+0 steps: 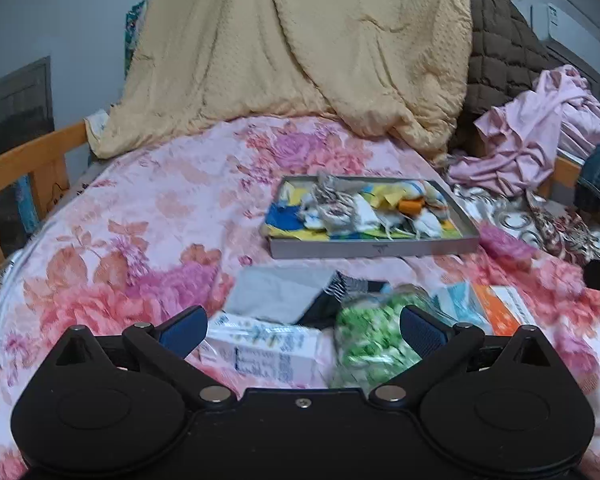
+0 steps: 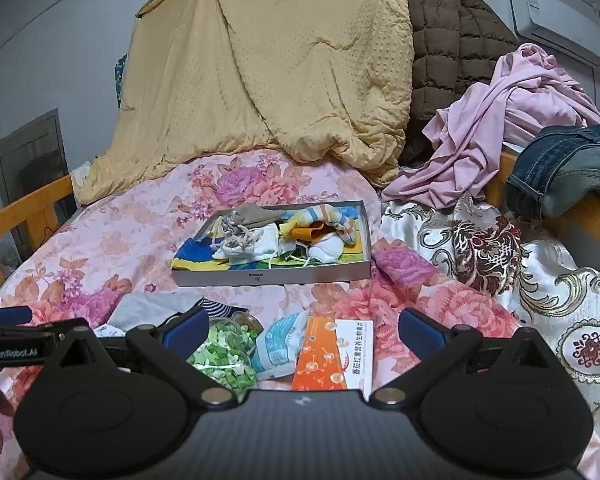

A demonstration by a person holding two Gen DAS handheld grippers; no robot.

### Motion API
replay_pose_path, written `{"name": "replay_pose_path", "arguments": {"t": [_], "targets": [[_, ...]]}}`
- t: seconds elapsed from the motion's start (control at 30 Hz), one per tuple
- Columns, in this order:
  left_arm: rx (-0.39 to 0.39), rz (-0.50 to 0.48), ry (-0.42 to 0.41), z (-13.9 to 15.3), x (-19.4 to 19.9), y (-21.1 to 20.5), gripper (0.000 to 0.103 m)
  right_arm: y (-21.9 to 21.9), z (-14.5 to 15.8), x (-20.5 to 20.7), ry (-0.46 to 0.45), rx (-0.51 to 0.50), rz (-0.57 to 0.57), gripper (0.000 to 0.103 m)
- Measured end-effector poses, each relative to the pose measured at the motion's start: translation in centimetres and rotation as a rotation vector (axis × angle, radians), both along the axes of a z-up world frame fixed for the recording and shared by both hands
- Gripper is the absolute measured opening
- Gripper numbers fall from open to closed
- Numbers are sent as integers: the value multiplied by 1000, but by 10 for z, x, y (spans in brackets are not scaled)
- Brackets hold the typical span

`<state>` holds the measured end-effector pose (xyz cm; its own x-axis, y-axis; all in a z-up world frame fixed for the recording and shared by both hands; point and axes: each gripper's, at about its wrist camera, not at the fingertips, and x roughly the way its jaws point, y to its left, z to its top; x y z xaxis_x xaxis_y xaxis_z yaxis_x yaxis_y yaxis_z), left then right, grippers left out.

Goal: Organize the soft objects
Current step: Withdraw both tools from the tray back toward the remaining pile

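A grey tray [image 1: 374, 249] [image 2: 272, 279] full of small socks and cloths sits mid-bed on the floral sheet. In front of it lie a grey cloth [image 1: 276, 290] [image 2: 148, 308], a striped sock [image 1: 346, 285] [image 2: 216, 309], a bag of green pieces [image 1: 374, 340] [image 2: 224, 354], a white box [image 1: 264, 350], a light blue packet [image 2: 280, 342] and an orange box [image 2: 332, 354]. My left gripper [image 1: 304, 332] is open above the white box and green bag, holding nothing. My right gripper [image 2: 304, 330] is open above the packet and orange box.
A yellow quilt [image 2: 268, 60] and a brown padded coat [image 2: 452, 40] are piled at the back. Pink clothes [image 2: 500, 132], jeans [image 2: 560, 168] and a patterned cover [image 2: 500, 256] lie on the right. Wooden bed rails [image 1: 24, 160] run along both sides.
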<state>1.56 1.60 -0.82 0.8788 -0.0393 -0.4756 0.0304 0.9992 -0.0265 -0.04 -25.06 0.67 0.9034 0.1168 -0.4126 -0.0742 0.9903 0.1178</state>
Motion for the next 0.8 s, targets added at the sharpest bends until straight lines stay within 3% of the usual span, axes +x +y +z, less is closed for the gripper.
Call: {"name": "replay_pose_path", "arguments": {"t": [0.33, 0.63, 0.8], "targets": [[-20, 17, 20, -1, 62, 19, 102, 6, -5, 9, 24, 0, 3, 103], [-14, 11, 126, -40, 149, 38, 102, 7, -8, 20, 42, -6, -12, 103], [18, -21, 159, -63, 172, 38, 101, 7, -11, 28, 58, -4, -21, 103]]}}
